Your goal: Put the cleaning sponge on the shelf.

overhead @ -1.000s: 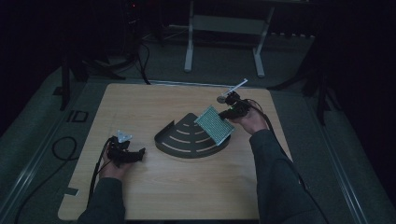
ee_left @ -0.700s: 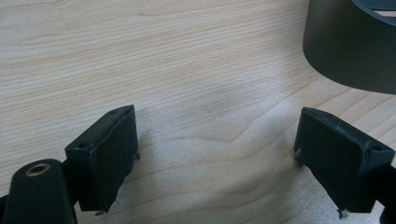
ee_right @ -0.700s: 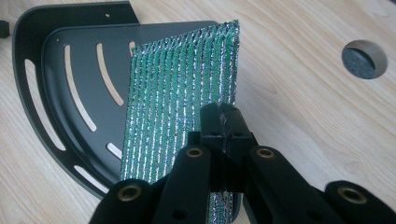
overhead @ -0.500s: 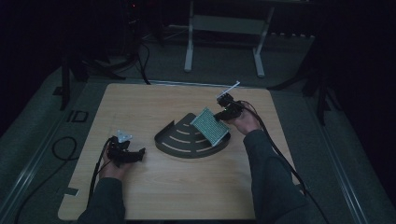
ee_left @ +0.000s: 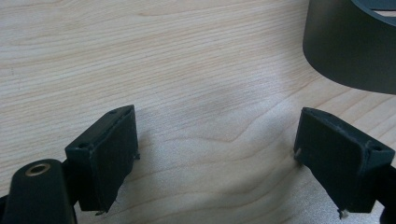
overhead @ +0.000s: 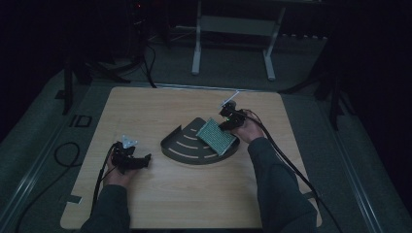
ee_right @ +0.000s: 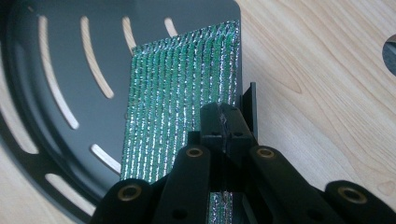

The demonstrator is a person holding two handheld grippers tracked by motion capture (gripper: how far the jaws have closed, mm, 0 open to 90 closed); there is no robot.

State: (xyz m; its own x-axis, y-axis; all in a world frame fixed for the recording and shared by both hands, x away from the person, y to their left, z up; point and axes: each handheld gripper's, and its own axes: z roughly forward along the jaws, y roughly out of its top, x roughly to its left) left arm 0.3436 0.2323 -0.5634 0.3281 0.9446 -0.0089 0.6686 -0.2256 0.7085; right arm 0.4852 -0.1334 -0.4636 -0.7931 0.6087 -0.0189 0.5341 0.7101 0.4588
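With its jaws pinched tight on one edge of the green sparkly pad (ee_right: 182, 98), the right gripper (ee_right: 224, 122) holds that pad low over the black slotted tray (ee_right: 60, 56), the pad lying slanted across the tray's right part near the straight wall. Risk one: grip is only on a thin edge strip, so the pad could pivot or slip out if it drags on the tray floor. Risk two: jaw tips sit just beside the tray's upright wall, so a push down could knock or shift the tray on the wooden table (overhead: 155, 111). In the high view the pad (overhead: 216, 136) overhangs toward the tray (overhead: 187, 145) rim, so a careless release may leave it half off. Left gripper (ee_left: 215, 158) is wide open, holding nothing, parked near the tray's curved side; nothing braces the tray.
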